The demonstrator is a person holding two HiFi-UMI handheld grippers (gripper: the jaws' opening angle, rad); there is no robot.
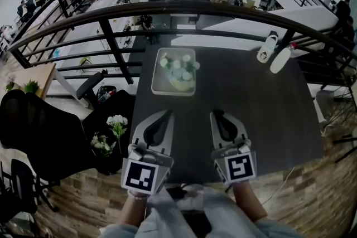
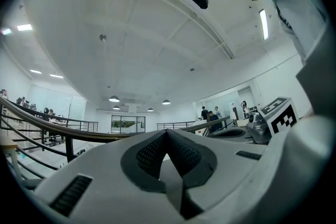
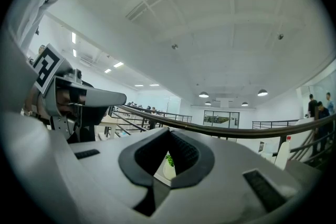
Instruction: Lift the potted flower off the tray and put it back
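Observation:
The potted flower (image 1: 178, 67), pale blooms with green leaves in a white pot, stands in the light grey tray (image 1: 158, 86) at the far middle of the dark table. Both grippers lie level near the table's front edge and point at the tray, well short of it. My left gripper (image 1: 165, 113) is shut with nothing in it, and its tips meet in its own view (image 2: 167, 131). My right gripper (image 1: 216, 114) is shut and empty too (image 3: 169, 131). Through the gap below its tips I glimpse the pot and leaves (image 3: 169, 163).
Two white bottles (image 1: 267, 46) (image 1: 281, 58) lie at the table's far right corner. A black railing (image 1: 184, 7) curves behind the table. Left of the table stand a black chair (image 1: 33, 125) and a bunch of white flowers (image 1: 116, 124) on the floor.

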